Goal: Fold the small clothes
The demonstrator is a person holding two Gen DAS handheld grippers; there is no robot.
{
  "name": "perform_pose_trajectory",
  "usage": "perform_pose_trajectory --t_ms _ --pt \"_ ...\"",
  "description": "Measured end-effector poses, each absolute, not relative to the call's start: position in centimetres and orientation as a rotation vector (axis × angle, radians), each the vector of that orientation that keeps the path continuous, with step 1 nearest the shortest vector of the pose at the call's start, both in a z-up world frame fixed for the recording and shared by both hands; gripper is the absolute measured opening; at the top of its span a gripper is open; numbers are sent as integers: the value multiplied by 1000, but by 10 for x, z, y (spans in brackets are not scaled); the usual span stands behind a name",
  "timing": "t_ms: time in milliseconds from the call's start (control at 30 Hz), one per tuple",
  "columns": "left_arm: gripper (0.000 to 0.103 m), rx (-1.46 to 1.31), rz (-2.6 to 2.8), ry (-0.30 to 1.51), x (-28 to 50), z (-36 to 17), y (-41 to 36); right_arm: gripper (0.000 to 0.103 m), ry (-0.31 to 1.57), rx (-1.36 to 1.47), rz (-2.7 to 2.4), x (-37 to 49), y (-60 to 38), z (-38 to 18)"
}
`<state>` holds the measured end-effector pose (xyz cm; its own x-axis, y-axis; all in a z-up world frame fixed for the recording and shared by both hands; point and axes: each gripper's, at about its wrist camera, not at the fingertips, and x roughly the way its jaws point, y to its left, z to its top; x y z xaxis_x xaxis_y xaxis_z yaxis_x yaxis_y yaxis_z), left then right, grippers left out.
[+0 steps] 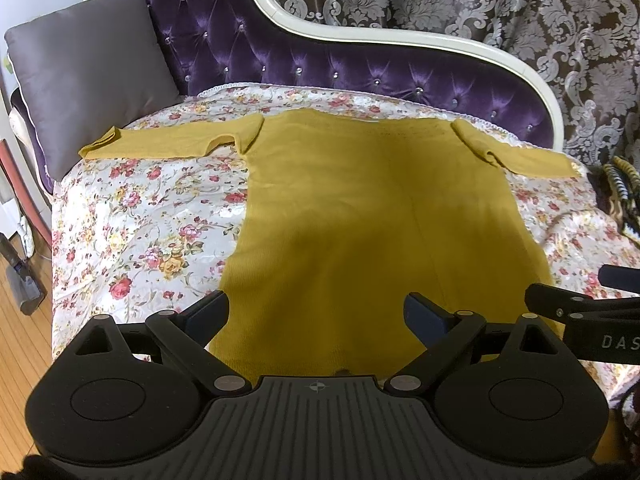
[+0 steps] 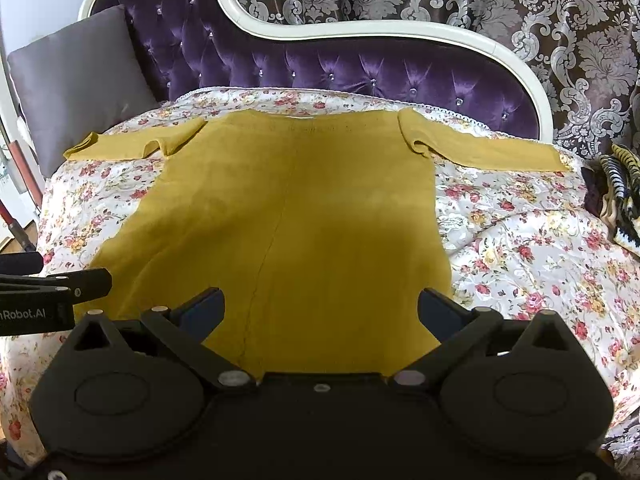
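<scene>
The sweater (image 1: 360, 208) is plain mustard yellow. The bedspread (image 1: 140, 232) under it is white with red, pink and yellow roses. The sofa back (image 1: 320, 60) is purple with a cream frame. The cushion (image 1: 88, 76) is grey. The curtain (image 1: 500, 8) is brown with a silver-grey leaf pattern.

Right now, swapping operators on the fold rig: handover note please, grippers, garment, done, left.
Left hand-held gripper: open, holding nothing, over the near hem.
Right hand-held gripper: open, holding nothing, beside the left one over the same hem.
Mustard sweater: spread flat on the floral bedspread, collar toward the purple tufted headboard, left sleeve and right sleeve stretched out sideways.
Done: garment laid out flat.
Left: every fold. I would likely fold the sleeves in first, then bring the hem up toward the collar.
</scene>
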<state>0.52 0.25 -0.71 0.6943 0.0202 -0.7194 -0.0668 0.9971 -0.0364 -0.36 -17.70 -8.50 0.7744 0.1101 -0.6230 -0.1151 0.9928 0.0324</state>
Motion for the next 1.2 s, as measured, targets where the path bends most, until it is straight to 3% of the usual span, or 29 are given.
perform_pose_trajectory --t_ms 1200 --pt "95 -61 63 846 16 -14 10 102 741 -25 137 12 -173 -101"
